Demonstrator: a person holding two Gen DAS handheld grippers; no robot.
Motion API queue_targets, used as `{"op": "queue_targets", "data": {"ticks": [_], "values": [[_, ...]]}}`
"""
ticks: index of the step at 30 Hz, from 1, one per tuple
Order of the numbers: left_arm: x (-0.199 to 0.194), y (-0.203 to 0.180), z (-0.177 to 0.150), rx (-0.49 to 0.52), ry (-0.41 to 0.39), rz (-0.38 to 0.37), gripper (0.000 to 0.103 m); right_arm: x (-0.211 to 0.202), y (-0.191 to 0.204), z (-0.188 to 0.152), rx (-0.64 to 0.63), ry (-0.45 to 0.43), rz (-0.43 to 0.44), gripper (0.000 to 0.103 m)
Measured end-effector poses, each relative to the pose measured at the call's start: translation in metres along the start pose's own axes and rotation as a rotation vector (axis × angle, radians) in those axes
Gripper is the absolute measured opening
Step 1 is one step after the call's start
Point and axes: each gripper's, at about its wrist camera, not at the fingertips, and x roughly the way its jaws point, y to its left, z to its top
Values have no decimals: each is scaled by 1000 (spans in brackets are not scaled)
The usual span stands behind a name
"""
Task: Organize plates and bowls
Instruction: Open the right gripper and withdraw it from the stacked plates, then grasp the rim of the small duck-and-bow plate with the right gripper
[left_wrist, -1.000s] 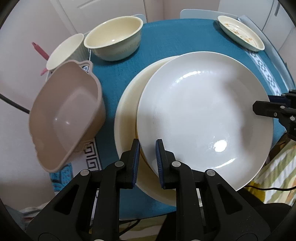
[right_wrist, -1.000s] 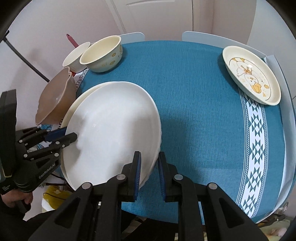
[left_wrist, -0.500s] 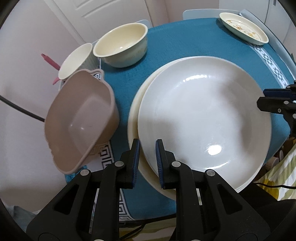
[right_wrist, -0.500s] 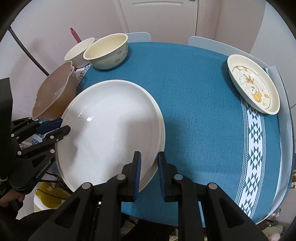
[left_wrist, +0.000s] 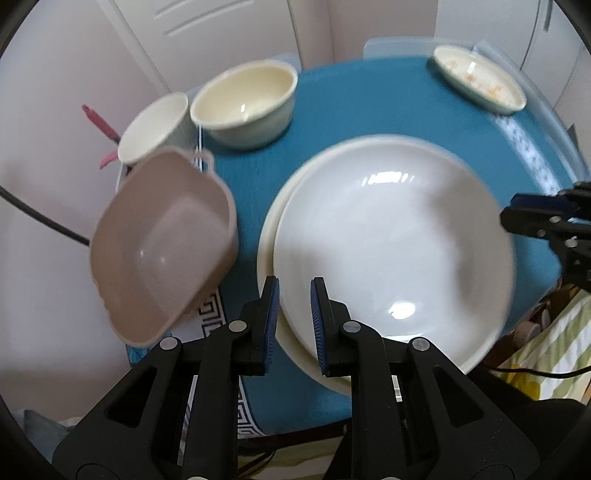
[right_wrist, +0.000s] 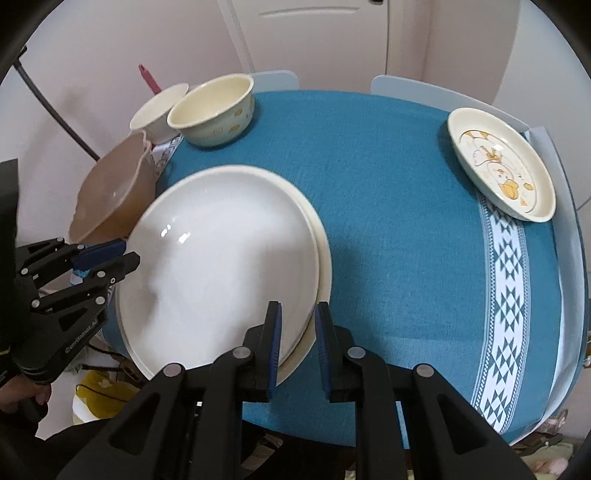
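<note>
A large white plate (left_wrist: 391, 236) lies almost square on a cream plate (left_wrist: 267, 236) on the blue tablecloth; both also show in the right wrist view, white plate (right_wrist: 221, 258), cream plate (right_wrist: 325, 266). My left gripper (left_wrist: 293, 325) straddles the near rim of the stack, its jaws slightly apart with a gap at the rim. My right gripper (right_wrist: 297, 347) straddles the opposite rim the same way. It is seen from the left wrist view (left_wrist: 517, 214), the left one from the right wrist view (right_wrist: 125, 251).
A brown tub (left_wrist: 162, 240) overhangs the table's left edge. A cream bowl (left_wrist: 245, 103) and a white cup (left_wrist: 155, 125) stand behind it. A patterned plate (right_wrist: 500, 162) sits at the far right. A chair back (right_wrist: 410, 86) stands beyond the table.
The white plate has come down and slid to sit centred on the cream plate. Both grippers have loosened their hold and drawn back slightly.
</note>
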Motion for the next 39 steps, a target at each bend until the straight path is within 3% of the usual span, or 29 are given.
{"op": "queue_targets", "data": {"ticks": [3,5,6,7,8,9,10,11,15,21,26,28,32,34,35,37,39], "values": [[-24,-2,11,4,-66,-28,22,-15,-6,2,35,-37,6,17],[-42,-4,21,13,-129,-46,44,-27,-10,3,53,-65,16,17],[-50,-5,25,17,-165,-52,71,-36,-13,3,68,-86,11,18],[-60,-7,29,25,-213,-55,94,-42,-16,3,78,-101,5,26],[-69,-9,33,34,-255,-53,101,-48,-18,3,92,-117,0,35],[-78,-12,37,47,-300,-56,103,-56,-22,2,109,-137,-6,63],[-85,-17,41,66,-331,-72,103,-65,-28,-2,131,-163,-11,89],[-89,-20,48,83,-346,-93,103,-72,-33,-5,150,-188,-17,95],[-93,-33,76,116,-368,-178,103,-102,-56,-16,219,-284,-93,96],[-87,-62,140,188,-364,-287,103,-145,-103,-12,343,-315,-158,97],[-56,-94,202,226,-312,-433,103,-160,-154,13,442,-349,-245,97],[-32,-111,227,241,-263,-475,103,-148,-185,26,493,-325,-218,97],[19,-139,267,246,-175,-503,102,-107,-234,39,609,-270,-109,97],[42,-153,281,264,-151,-491,91,-82,-254,42,636,-249,-68,94],[56,-160,289,272,-133,-482,86,-69,-263,44,649,-238,-47,91],[80,-168,298,270,-82,-479,64,-45,-275,45,676,-226,12,72],[103,-174,308,267,-44,-484,60,-30,-282,48,694,-211,38,63]]}}
